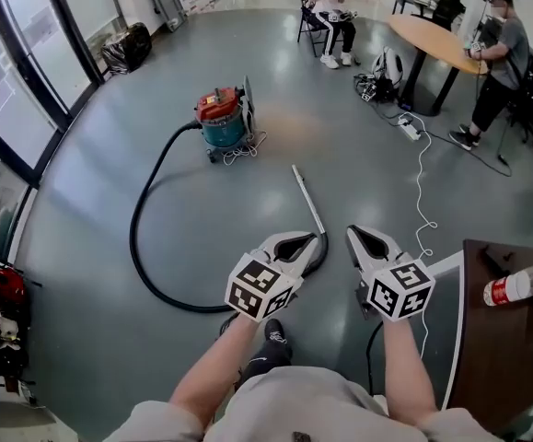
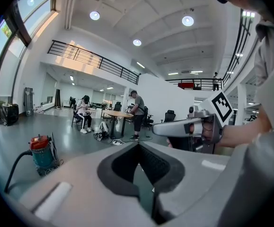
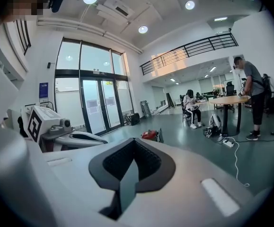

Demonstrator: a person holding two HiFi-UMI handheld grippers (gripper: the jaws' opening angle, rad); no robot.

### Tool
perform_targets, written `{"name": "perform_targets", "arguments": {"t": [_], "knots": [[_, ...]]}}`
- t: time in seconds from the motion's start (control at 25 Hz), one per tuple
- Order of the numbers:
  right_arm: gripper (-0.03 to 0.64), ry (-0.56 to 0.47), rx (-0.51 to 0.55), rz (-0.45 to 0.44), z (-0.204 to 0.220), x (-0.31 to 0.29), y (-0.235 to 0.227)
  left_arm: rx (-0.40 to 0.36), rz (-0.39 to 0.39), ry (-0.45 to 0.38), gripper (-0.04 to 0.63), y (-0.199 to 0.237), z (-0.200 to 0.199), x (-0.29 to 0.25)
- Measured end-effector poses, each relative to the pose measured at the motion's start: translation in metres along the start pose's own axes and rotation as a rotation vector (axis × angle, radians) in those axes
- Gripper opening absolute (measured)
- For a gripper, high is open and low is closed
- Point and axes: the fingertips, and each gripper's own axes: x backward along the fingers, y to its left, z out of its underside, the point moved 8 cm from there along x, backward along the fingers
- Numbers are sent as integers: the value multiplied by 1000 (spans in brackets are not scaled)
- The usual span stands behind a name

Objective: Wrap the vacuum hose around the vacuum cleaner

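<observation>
The vacuum cleaner (image 1: 222,118), teal with a red lid, stands on the grey floor a few steps ahead. It also shows as a vacuum cleaner (image 2: 41,154) low at the left and a vacuum cleaner (image 3: 150,135) just past my right jaws. Its black hose (image 1: 146,247) loops left and back toward me, ending in a metal wand (image 1: 307,199) lying on the floor. My left gripper (image 1: 314,238) hangs shut and empty above the hose end. My right gripper (image 1: 351,230) is beside it, shut and empty. Neither touches the hose.
A dark table (image 1: 487,357) with a water bottle (image 1: 519,285) stands at my right. A white cable (image 1: 422,191) runs to a power strip (image 1: 410,127). People sit and stand by a round table (image 1: 432,40). Glass doors (image 1: 27,72) line the left.
</observation>
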Motion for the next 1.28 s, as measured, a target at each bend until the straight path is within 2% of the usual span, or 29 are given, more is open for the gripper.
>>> {"name": "perform_targets", "arguments": {"t": [0.2, 0.44, 0.68, 0.76, 0.88, 1.12, 1.28], "knots": [[23, 38, -14, 39, -5, -50, -14, 10, 37, 25, 0, 61, -1, -19], [23, 72, -26, 67, -13, -89, -46, 34, 62, 50, 0, 108, -4, -53], [23, 96, -43, 49, -24, -122, -112, 49, 54, 75, 0, 136, -17, -119], [23, 99, -40, 28, -26, -130, -144, 38, 37, 83, 0, 137, -19, -149], [23, 119, -41, -14, -22, -146, -194, 33, -37, 102, 0, 144, -13, -192], [23, 214, -81, -86, -13, -198, -296, 108, -135, 163, 0, 179, -10, -273], [23, 266, -81, -110, 8, -240, -337, 126, -161, 193, 0, 213, 5, -313]]}}
